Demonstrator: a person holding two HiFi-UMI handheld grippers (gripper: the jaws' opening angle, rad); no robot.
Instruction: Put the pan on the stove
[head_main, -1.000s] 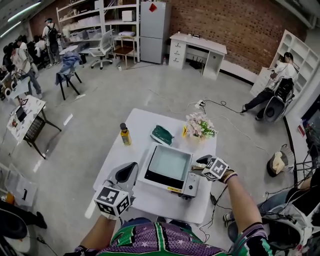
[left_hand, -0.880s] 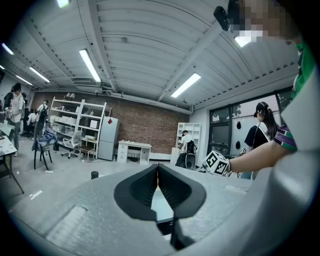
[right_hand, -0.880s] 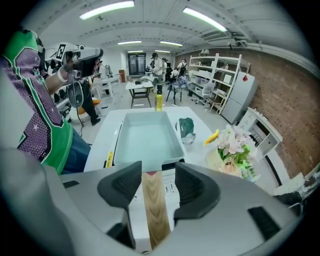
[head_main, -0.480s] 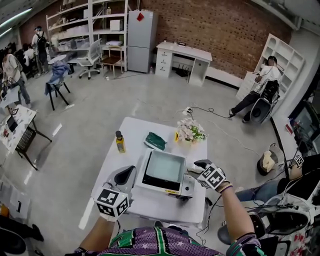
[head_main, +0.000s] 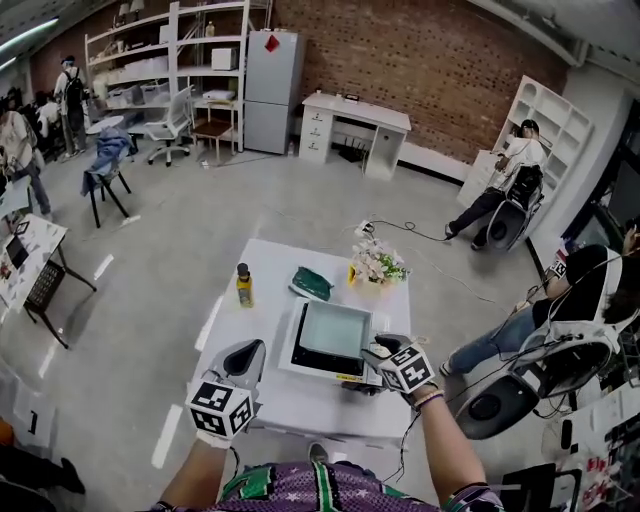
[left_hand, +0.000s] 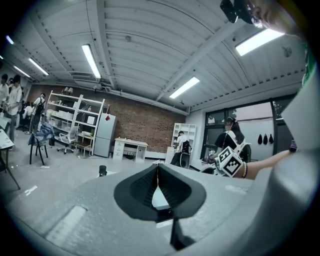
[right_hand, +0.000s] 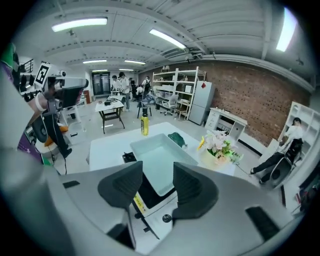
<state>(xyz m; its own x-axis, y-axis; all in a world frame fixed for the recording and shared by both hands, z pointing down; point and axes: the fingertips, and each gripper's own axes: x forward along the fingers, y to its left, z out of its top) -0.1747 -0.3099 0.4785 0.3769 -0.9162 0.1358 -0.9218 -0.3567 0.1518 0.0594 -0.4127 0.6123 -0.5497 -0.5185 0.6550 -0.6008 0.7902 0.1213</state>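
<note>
A pale rectangular pan rests on top of a white tabletop stove with a black top, in the middle of the white table. My right gripper hovers open at the stove's front right corner. In the right gripper view the open gripper frames the pan and the stove's knob panel, with nothing between the jaws. My left gripper is over the table left of the stove. Its jaws meet in the left gripper view, holding nothing.
A yellow bottle stands at the table's left side, a green cloth lies behind the stove, and a flower pot sits at the back right. Cables trail on the floor to the right. People sit and stand farther off in the room.
My right gripper has moved in from the stove's right side to its front right corner. The head camera has shifted. The left gripper stays left of the stove.
</note>
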